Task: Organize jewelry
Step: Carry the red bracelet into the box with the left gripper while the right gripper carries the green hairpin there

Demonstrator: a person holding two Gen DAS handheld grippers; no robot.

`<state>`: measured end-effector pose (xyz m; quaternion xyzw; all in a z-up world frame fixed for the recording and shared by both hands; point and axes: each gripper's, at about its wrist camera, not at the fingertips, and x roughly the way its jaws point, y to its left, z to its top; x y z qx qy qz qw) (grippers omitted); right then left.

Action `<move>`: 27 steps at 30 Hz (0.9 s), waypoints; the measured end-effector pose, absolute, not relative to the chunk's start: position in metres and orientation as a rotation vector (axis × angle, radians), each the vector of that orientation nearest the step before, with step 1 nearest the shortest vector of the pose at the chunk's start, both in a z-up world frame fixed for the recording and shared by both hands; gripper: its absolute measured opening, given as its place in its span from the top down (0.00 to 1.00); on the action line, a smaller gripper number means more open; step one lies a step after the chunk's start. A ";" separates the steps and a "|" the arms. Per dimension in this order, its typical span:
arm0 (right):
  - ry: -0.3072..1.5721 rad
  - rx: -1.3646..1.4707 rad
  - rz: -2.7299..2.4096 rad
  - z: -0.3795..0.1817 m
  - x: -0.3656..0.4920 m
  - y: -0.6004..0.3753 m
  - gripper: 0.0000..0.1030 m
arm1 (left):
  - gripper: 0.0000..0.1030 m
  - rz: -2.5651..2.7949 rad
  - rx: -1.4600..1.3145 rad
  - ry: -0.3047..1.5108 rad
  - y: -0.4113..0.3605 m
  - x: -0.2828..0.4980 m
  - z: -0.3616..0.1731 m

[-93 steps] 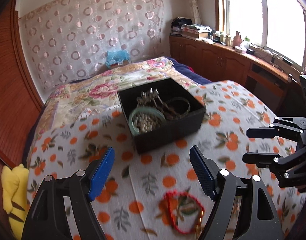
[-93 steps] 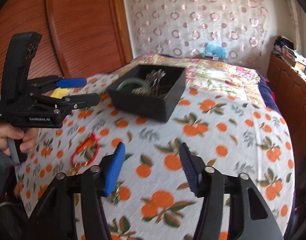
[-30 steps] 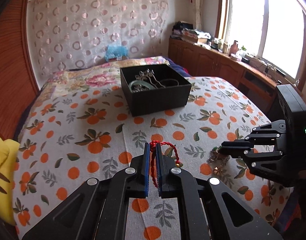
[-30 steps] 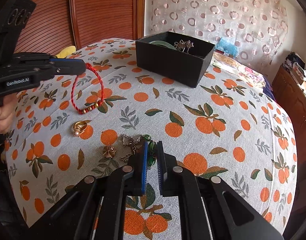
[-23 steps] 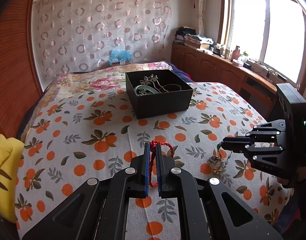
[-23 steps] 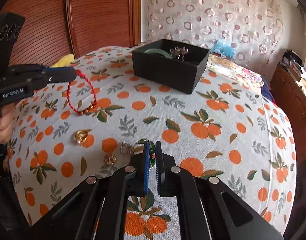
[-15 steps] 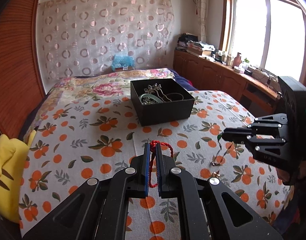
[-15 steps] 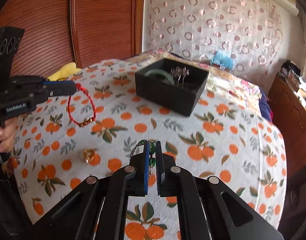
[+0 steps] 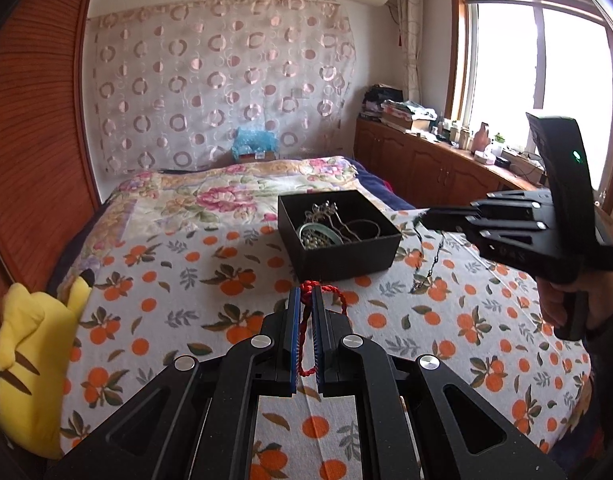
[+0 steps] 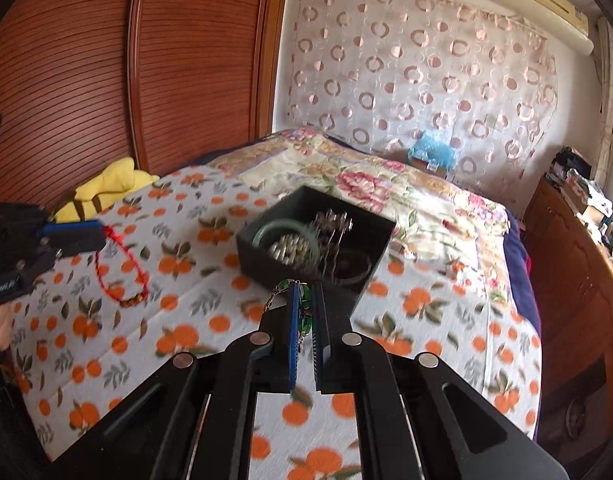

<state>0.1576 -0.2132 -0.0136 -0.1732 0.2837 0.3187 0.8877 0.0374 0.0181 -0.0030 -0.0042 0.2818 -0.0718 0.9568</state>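
Inside, the black box holds bangles; both fingers pinch jewelry: red bracelet, green necklace.

Daylight pours in through the window to the right of the left gripper, blown out to plain white glare. The bedspread ahead is evenly lit, with soft shadows. The left wrist view is sharp; the right wrist view is smeared by motion blur, worst on the black box. Both views bend strongly and darken at the corners.
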 end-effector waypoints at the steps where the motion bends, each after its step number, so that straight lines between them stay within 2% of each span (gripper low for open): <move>1: 0.587 -0.360 0.661 -0.011 0.161 -0.212 0.94 | 0.95 -0.146 -0.007 0.570 0.018 0.038 -0.002; 11: 0.557 -0.335 0.634 0.013 0.203 -0.191 0.93 | 0.95 -0.149 0.007 0.553 0.018 0.045 0.007; 27: 0.673 -0.187 0.601 -0.021 0.264 -0.187 0.92 | 0.95 -0.126 0.067 0.560 0.002 0.099 0.019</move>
